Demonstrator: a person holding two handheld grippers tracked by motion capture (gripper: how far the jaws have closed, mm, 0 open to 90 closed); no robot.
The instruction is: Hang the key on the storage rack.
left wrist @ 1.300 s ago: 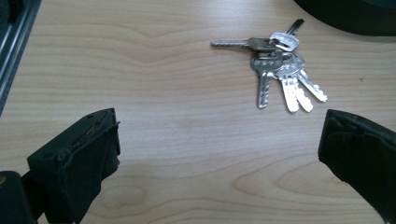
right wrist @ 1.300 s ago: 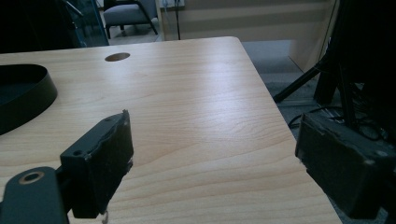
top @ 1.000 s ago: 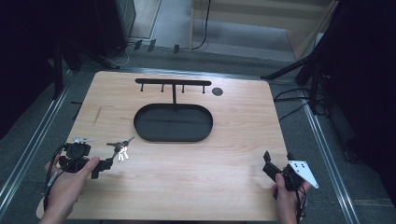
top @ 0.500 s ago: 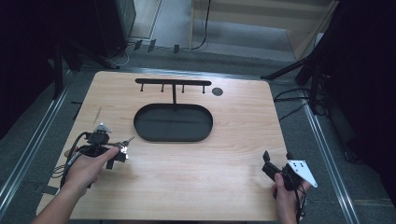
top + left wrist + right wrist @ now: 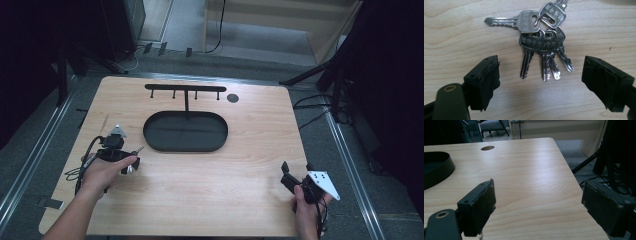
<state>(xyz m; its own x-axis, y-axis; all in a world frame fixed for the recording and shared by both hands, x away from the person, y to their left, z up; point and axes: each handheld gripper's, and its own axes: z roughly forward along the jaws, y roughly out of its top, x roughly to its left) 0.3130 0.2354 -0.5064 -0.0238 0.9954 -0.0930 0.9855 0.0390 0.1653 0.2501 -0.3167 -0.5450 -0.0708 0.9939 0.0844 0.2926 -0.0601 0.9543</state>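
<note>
A bunch of silver keys (image 5: 541, 37) on a ring lies flat on the wooden table (image 5: 240, 150), left of the black oval tray (image 5: 150, 135). In the high view the keys (image 5: 137, 150) peek out beside the person's left hand. My left gripper (image 5: 541, 72) points down at them. Its jaws have just been closing, with the key tips between the pads, and neither pad touches the keys. My left gripper (image 5: 131, 162) sits under the hand. My right gripper (image 5: 296, 172) rests near the table's front right corner, open (image 5: 537, 192) with nothing in it.
A black rack with several hooks (image 5: 185, 88) stands behind the tray, and a round cable hole (image 5: 232, 97) lies to its right. The tray's rim (image 5: 439, 167) and the hole (image 5: 487, 148) show far off in the right gripper view. Cables and stands surround the table.
The left hand and its gripper have moved right from near the table's left edge, onto the keys. The right hand has stayed put.
</note>
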